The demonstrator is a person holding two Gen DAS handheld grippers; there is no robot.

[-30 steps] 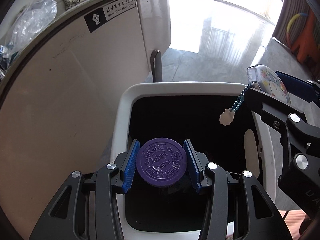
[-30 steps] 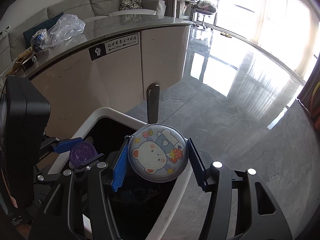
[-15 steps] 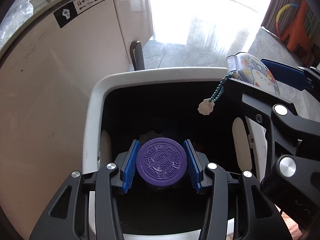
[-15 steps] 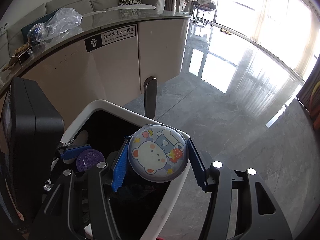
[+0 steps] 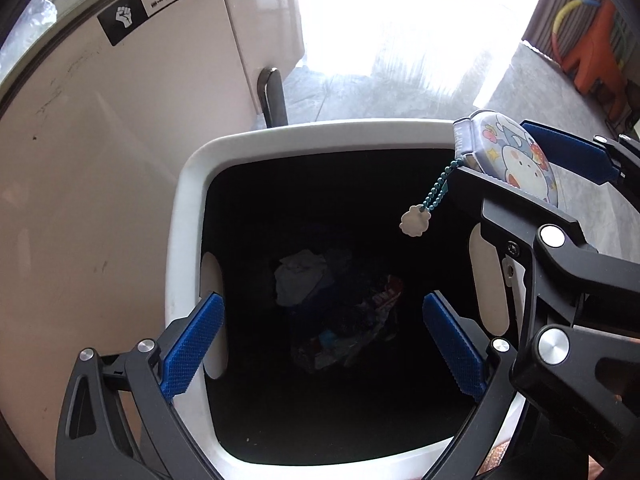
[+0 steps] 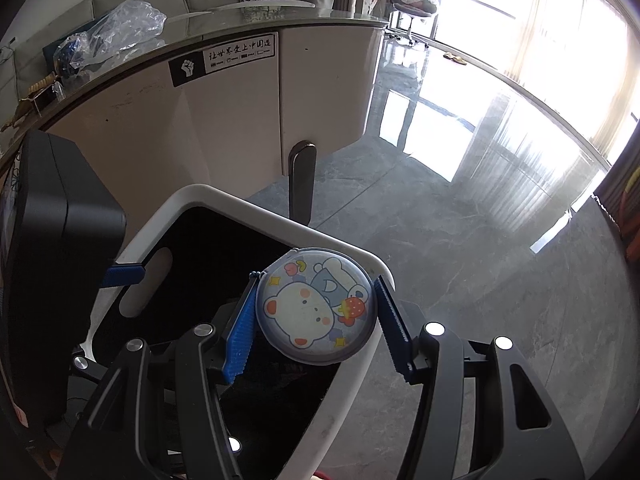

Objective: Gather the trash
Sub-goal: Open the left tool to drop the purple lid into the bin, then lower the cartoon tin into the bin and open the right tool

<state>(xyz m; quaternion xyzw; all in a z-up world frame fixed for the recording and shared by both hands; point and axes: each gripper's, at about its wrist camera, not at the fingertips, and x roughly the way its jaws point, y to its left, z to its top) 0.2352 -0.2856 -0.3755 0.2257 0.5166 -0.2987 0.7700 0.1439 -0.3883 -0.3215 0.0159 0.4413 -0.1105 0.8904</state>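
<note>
**Trash Deposit: Left Side Released, Right Side Pending**

**Current step.** Both units are positioned over the white bin, which has a black liner. The left hand-held gripper points steeply down into the bin mouth; its jaws are opening, stand wide apart, and nothing is between them. The right hand-held gripper is clamped on a round cartoon-bear tin, with both blue pads against its edge. The tin sits above the bin's right rim, partly over the opening and partly over the floor.

**Bin contents.** Crumpled white paper and mixed wrappers lie at the bottom.

**Next move.** In judgement, the tin is the remaining item for deposit. It calls for shifting the right unit inward until the tin is fully over the opening, then parting the jaws.

**Obstructions and surroundings.**
- A bead chain with a small pale charm hangs from the tin over the opening; it may snag on the jaw or rim.
- The left unit occupies the bin mouth near the right one; contact between them is possible.
- A dark upright handle stands behind the bin.
- The worktop beyond carries a clear plastic bag.
</note>
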